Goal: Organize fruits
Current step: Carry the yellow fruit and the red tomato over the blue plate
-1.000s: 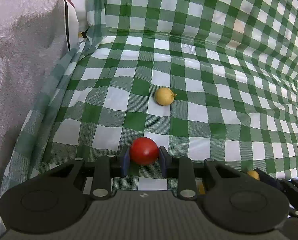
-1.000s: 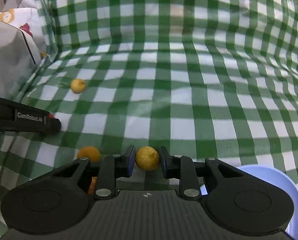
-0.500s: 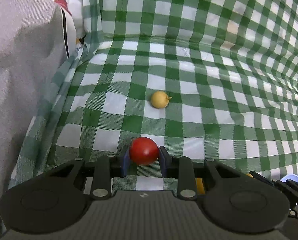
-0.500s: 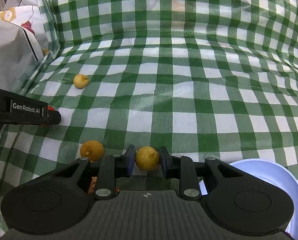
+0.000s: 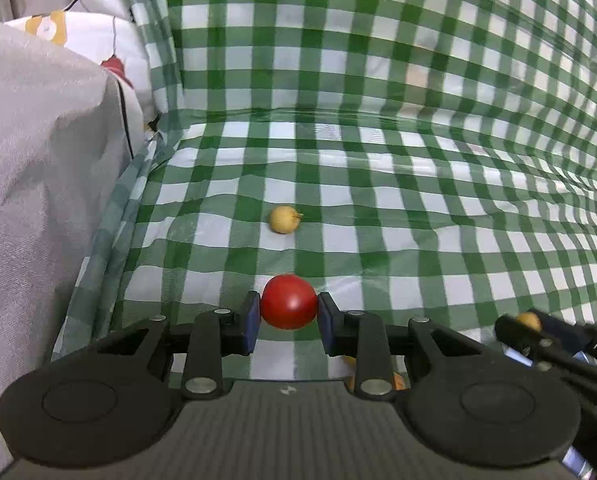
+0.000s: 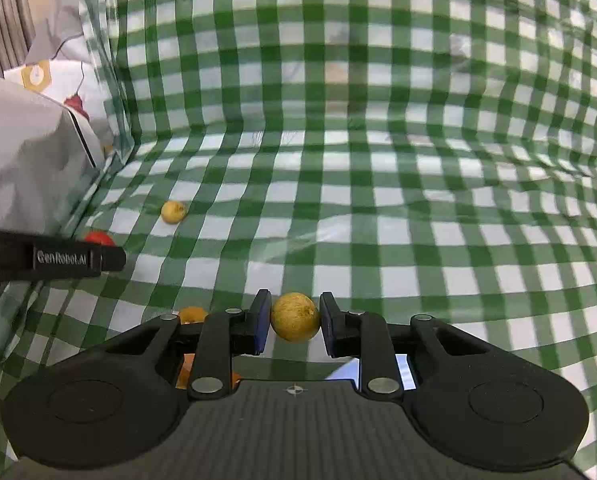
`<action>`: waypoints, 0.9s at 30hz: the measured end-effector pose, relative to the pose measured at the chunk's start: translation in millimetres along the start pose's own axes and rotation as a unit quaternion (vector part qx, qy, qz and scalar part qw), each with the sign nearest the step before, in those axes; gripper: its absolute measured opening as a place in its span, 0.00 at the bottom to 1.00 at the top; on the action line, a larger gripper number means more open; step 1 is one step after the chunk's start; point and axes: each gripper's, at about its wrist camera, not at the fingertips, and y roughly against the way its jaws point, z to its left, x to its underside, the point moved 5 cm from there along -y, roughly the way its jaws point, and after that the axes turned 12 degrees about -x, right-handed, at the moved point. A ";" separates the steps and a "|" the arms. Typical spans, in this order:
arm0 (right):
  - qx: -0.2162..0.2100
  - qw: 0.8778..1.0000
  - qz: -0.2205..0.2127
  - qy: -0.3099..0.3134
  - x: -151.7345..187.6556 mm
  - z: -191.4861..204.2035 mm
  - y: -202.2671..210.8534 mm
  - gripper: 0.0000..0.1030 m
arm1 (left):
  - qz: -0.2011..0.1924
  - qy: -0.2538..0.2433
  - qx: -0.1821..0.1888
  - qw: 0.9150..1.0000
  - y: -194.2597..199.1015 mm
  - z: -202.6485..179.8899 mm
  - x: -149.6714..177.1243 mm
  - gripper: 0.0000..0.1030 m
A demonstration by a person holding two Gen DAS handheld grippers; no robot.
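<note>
The left gripper (image 5: 288, 318) grips a red fruit (image 5: 289, 301); the right gripper (image 6: 294, 325) clamps a yellow fruit (image 6: 295, 317). An orange fruit (image 6: 192, 314) and a pale blue dish (image 6: 403, 372) sit mostly hidden behind the right jaws.

Checked cloth (image 5: 378, 184), pale fruit (image 5: 284, 219) on it

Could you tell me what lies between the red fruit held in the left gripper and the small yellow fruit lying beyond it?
Only bare checked cloth separates red fruit from yellow fruit, per the left wrist view.
</note>
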 end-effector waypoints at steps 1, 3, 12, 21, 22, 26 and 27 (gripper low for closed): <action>0.001 1.000 -0.003 0.003 0.8 -0.9 5.2 0.27 | -0.002 -0.003 0.001 1.000 2.4 -3.0 0.4 0.32; 0.003 1.000 -0.009 0.008 3.8 -2.7 13.9 0.27 | -0.007 -0.008 0.005 1.000 6.9 -9.0 0.8 0.32; 0.014 1.000 -0.010 0.020 32.1 -17.0 44.2 0.27 | -0.031 -0.041 0.025 0.998 26.3 -34.6 -2.0 0.32; 0.025 1.000 -0.011 -0.005 45.6 -54.1 75.7 0.27 | -0.034 -0.075 0.084 0.993 50.7 -71.6 14.0 0.33; 0.028 1.000 -0.009 -0.008 47.3 -59.4 77.5 0.27 | -0.033 -0.081 0.092 0.992 53.5 -77.6 16.8 0.33; 0.036 0.999 0.001 -0.018 55.3 -76.2 81.1 0.27 | -0.034 -0.107 0.118 0.987 64.3 -102.8 28.5 0.33; 0.037 0.999 0.003 -0.019 57.1 -79.1 81.7 0.27 | -0.035 -0.114 0.122 0.985 66.5 -109.9 31.4 0.33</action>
